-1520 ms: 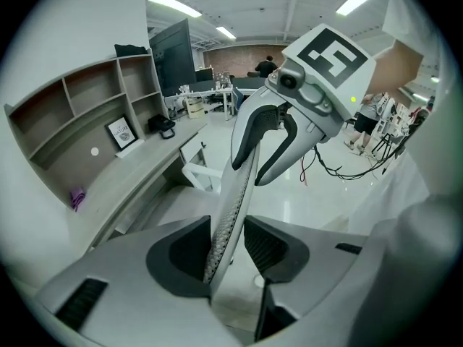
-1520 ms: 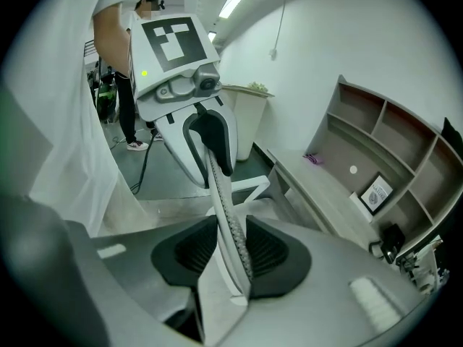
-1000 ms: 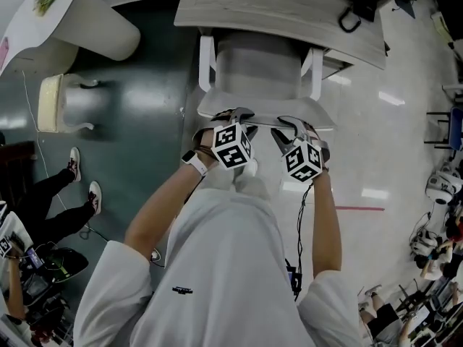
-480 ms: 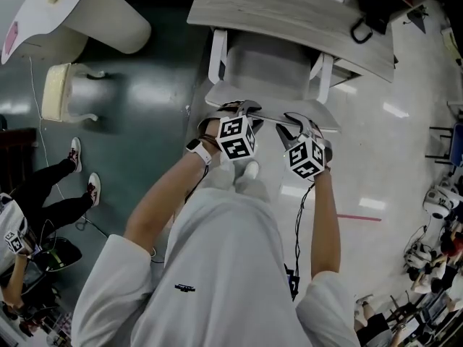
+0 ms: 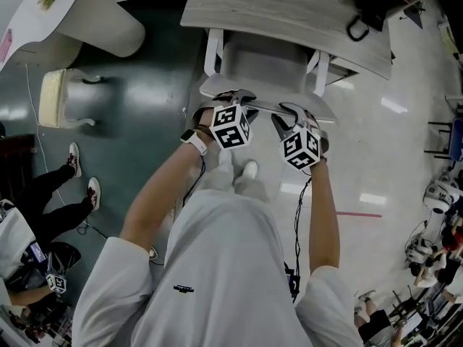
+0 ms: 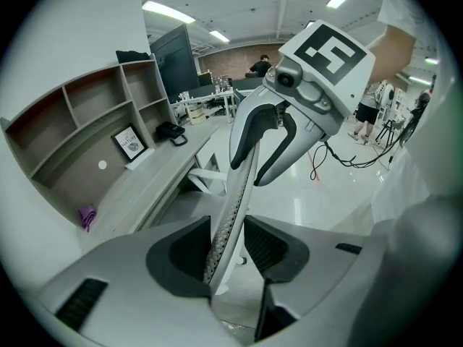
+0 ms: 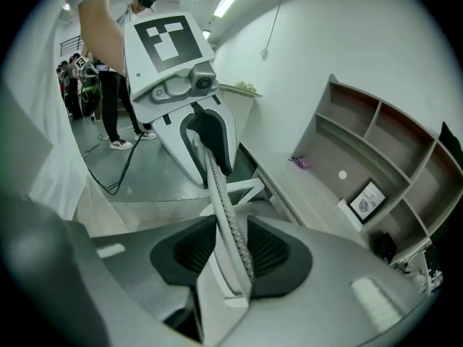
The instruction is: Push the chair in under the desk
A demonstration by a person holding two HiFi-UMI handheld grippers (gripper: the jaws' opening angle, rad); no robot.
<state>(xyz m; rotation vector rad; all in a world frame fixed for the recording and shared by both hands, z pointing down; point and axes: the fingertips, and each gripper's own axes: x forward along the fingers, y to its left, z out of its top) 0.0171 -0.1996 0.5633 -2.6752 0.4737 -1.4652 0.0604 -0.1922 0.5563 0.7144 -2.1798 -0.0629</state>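
**A:** Where is the chair?

**B:** The chair stands at the surface. The far end of its seat is under the near edge. Its white arms and back are out on the person's side.

**A:** And the claws?

**B:** Both are on the top rim of the chair's back, side by side. The left claw is near the rim's left end and the right claw is just right of the middle.

**A:** Gripping, or only resting there?

**B:** Gripping. In the left gripper view the mesh rim runs up between the two dark pads, which close on it from either side. The right gripper view shows the same, with the rim pinched edge-on between that claw's pads. Each claw's jaws are a rim's thickness apart.

**A:** Any writing to read?

**B:** One word. A small frame leans in the shelf at the back of the surface, and its print reads NATURE under a round mark. The print is sharpest in the right gripper view.

**A:** Anything on the claws themselves?

**B:** Each cube carries black-and-white square patterns.

**A:** Anything else on the surface?

**B:** A small purple thing lies on it below the shelf. I can't tell what it is.
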